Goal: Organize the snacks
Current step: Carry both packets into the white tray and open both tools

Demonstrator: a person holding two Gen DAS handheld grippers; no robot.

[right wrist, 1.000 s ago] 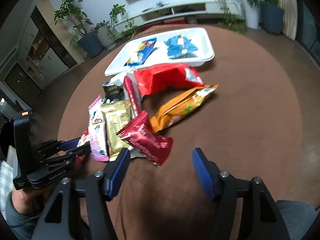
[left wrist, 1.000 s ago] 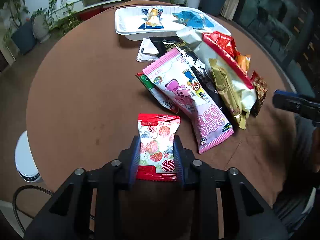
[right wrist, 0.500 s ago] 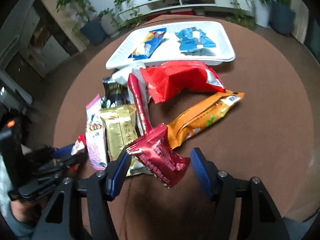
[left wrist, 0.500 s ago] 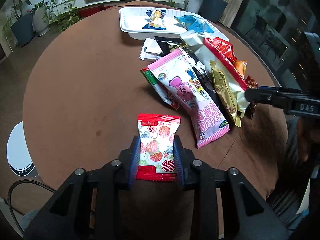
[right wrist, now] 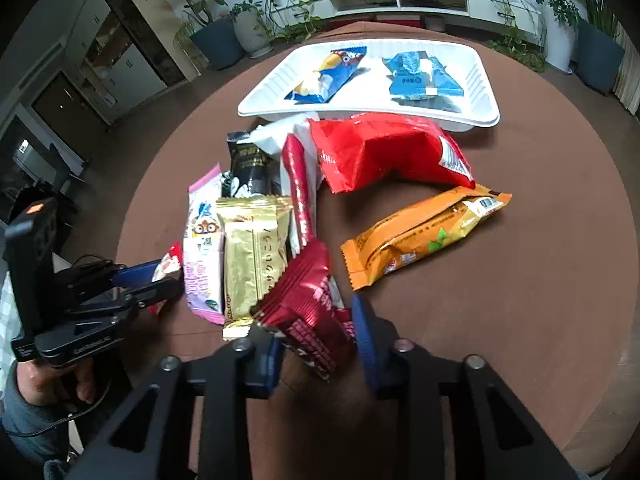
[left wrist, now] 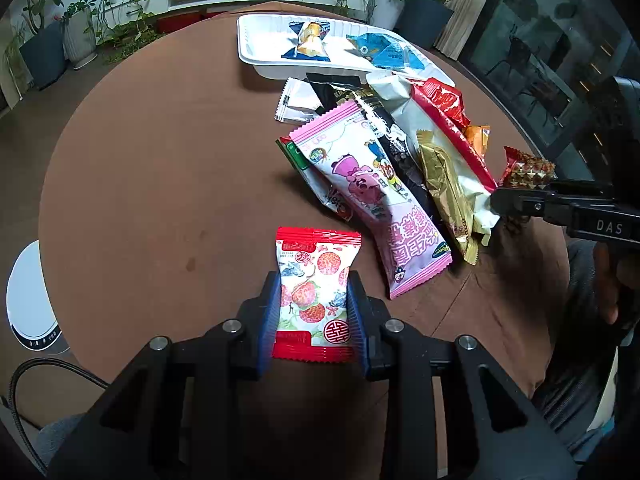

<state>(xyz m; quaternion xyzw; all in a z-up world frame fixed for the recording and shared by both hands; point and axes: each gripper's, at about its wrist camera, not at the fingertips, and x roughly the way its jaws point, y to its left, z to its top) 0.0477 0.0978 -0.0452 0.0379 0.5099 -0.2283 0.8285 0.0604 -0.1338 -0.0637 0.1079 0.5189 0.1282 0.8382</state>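
We've got the left gripper (left wrist: 315, 312) clamped on the strawberry pkt (left wrist: 316, 292), long axis pointing straight at the white tray (left wrist: 256, 54) across the table, while the right gripper (right wrist: 316, 336) w/ fingers apart straddles the dark-red pkt (right wrist: 308, 304), nearer the pile.

Red-edged strawberry-print packet (left wrist: 314, 296) — pink cartoon packet (left wrist: 372, 196).

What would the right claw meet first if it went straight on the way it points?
The dark red packet already between its fingers; beyond that, probably the orange packet, though depth is unclear.
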